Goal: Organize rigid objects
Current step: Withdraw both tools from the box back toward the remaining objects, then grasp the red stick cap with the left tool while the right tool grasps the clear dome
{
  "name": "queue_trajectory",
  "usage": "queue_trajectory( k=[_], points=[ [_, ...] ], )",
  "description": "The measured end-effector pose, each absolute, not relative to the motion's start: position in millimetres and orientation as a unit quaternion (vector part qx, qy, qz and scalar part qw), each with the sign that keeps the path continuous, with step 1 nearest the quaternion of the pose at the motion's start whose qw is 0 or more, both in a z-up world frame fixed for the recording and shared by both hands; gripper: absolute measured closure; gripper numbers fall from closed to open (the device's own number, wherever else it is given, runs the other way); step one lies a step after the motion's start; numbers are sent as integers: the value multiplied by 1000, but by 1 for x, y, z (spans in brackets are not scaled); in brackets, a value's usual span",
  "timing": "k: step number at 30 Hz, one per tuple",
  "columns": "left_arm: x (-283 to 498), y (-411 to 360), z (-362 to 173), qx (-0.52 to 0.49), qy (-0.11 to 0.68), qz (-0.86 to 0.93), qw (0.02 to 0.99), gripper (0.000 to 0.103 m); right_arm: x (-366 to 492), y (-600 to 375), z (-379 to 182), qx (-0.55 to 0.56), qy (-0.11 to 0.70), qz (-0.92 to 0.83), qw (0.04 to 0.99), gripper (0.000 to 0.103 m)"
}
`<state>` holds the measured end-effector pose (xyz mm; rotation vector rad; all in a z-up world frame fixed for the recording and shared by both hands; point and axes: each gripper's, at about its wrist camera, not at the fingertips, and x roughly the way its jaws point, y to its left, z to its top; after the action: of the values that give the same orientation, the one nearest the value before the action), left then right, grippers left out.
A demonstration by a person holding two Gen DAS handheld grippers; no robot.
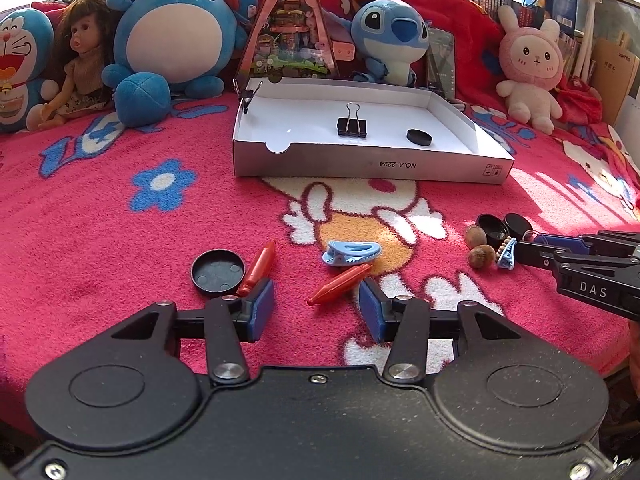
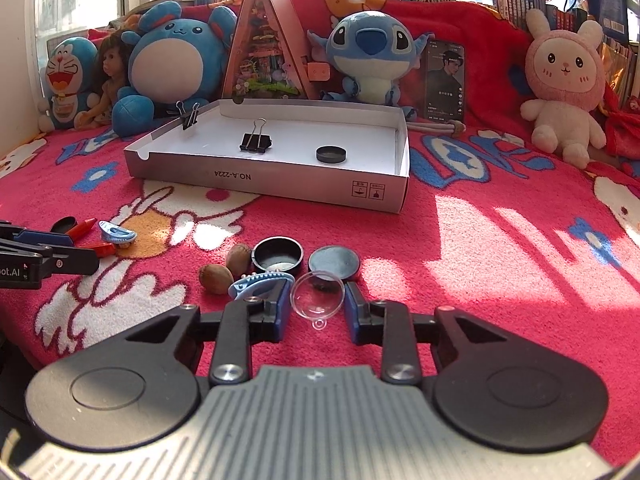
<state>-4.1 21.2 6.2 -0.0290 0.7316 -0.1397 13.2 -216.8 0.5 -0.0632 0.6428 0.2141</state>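
Observation:
In the right wrist view my right gripper [image 2: 317, 308] is shut on a clear plastic dome [image 2: 318, 294], with a blue pad against each side. Just ahead lie a blue clip [image 2: 260, 282], two brown nuts [image 2: 216, 278], a black cup [image 2: 277, 256] and a black lid [image 2: 334, 262]. My left gripper [image 1: 316, 308] stands open on the blanket. The lower end of an orange crayon [image 1: 340, 284] lies between its pads, untouched. A second crayon [image 1: 260, 266], a black lid [image 1: 218, 272] and another blue clip [image 1: 350, 252] are close by. The white box [image 1: 372, 168] holds a binder clip [image 1: 351, 122] and a black cap [image 1: 419, 137].
Everything lies on a red patterned blanket [image 1: 100, 240]. A second binder clip [image 2: 188, 118] grips the box's far left corner. Plush toys [image 2: 176, 60], a doll [image 1: 84, 64], a triangular toy house [image 2: 264, 48] and a phone [image 2: 444, 80] line the back behind the box.

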Motion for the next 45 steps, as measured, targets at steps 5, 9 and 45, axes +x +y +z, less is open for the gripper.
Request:
queue_trajectory(
  k=[5,9,45],
  points=[
    [1,22,5,-13,354,-57,933,54,13,-217,0,-30,315,104,943,69],
    [2,23,5,-15,355,-53,933,54,13,-217,0,-29,316,103,943,68],
    [-15,12,8,-40,354,-65,932,54,12,-217,-1,-16,318,98,943,63]
  ],
)
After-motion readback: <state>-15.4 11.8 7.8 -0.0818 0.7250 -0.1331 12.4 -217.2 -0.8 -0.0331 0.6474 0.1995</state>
